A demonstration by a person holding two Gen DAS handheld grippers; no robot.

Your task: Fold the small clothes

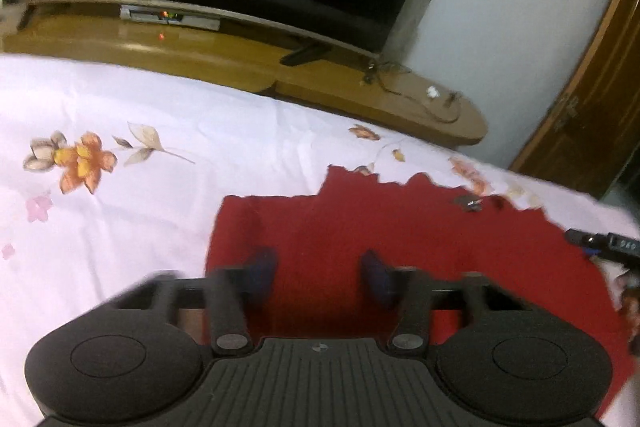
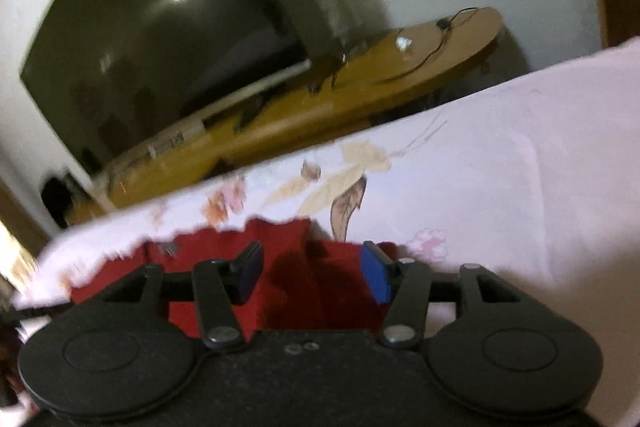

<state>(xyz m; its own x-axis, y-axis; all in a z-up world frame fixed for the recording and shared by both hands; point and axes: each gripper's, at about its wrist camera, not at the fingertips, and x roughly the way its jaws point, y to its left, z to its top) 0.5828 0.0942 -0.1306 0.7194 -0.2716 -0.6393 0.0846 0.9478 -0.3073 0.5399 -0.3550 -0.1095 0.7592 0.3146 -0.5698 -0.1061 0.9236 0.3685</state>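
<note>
On the flowered bedsheet [image 1: 160,107] lies a red garment [image 1: 400,227]; my left claw [image 1: 318,273] and right claw [image 2: 310,273] hover above it, jaws apart, gripping nothing.

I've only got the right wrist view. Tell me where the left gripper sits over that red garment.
Observer: The left gripper is above the red garment near its left side, jaws apart, nothing between them.
Operator: Give me the garment's left edge.
Observer: It runs fairly straight just left of that gripper, with bedsheet beyond it.
Operator: Report what's printed on that side.
Observer: An orange flower is printed on the sheet, apart from the garment.
</note>
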